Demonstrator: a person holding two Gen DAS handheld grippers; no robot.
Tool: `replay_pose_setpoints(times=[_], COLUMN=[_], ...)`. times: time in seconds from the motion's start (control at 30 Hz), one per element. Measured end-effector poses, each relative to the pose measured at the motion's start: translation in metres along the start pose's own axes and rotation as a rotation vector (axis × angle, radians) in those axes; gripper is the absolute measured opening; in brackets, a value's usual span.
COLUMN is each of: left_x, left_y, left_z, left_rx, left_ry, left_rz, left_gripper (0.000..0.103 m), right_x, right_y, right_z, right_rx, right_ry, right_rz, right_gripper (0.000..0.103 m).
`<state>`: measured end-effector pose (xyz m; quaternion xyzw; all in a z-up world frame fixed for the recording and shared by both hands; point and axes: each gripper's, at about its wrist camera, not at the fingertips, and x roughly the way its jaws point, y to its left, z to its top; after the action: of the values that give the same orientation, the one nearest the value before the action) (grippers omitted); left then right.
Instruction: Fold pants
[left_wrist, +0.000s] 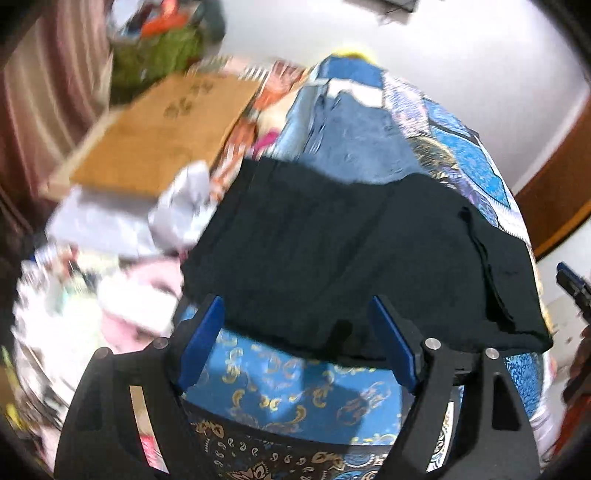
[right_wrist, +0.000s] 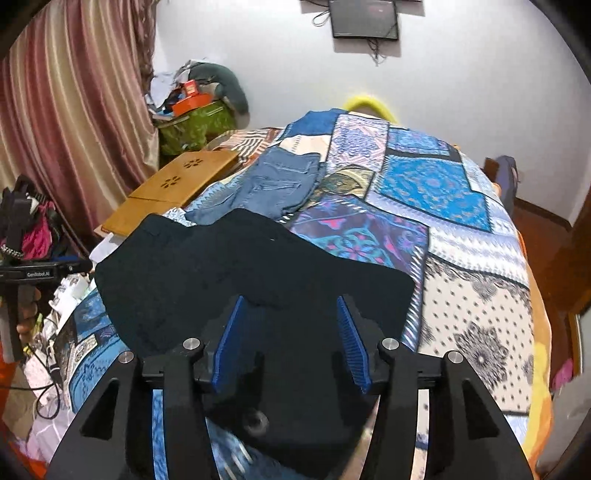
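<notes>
Black pants (left_wrist: 354, 251) lie folded on the patterned bedspread (left_wrist: 295, 398), also in the right wrist view (right_wrist: 258, 266). My left gripper (left_wrist: 299, 332) is open and empty, hovering just before the pants' near edge. My right gripper (right_wrist: 290, 325) is open over the near part of the black pants; nothing is held between its blue pads (right_wrist: 352, 343). The left gripper's body shows at the left edge of the right wrist view (right_wrist: 33, 275).
Blue jeans (right_wrist: 280, 181) lie farther back on the patterned bedspread (right_wrist: 443, 221). A wooden lap table (right_wrist: 173, 188) sits at the bed's left edge. Clothes and clutter (left_wrist: 110, 295) pile at the left. Curtain (right_wrist: 74, 110) and a green bag (right_wrist: 195, 125) stand behind.
</notes>
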<state>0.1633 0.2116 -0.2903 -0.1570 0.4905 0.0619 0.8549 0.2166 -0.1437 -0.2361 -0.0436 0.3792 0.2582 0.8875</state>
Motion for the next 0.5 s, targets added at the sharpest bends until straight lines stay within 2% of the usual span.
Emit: replay_pose_setpoints(times=[0.17, 0.27, 0.4, 0.5], left_x=[0.023, 0.04, 0.047, 0.056], left_y=[0.026, 0.04, 0.047, 0.052], left_z=[-0.015, -0.023, -0.024, -0.02], left_rx=[-0.125, -0.205, -0.239, -0.269], left_ry=[0.078, 0.124, 0.117, 0.117], left_rz=[-0.046, -0.118, -0.158, -0.2], left_gripper=[0.081, 0.081, 0.082, 0.084], right_x=[0.029, 0.044, 0.059, 0.058], right_y=[0.008, 0.008, 0.006, 0.005], right_z=[0.0, -0.004, -0.014, -0.016], right_rx=[-0.028, -0.046, -0.057, -0.052], right_ry=[0.069, 0.123, 0.192, 0.182], right_rz=[-0.001, -0.008, -0.005, 0.007], right_gripper=[0.048, 0.048, 0.048, 0.049])
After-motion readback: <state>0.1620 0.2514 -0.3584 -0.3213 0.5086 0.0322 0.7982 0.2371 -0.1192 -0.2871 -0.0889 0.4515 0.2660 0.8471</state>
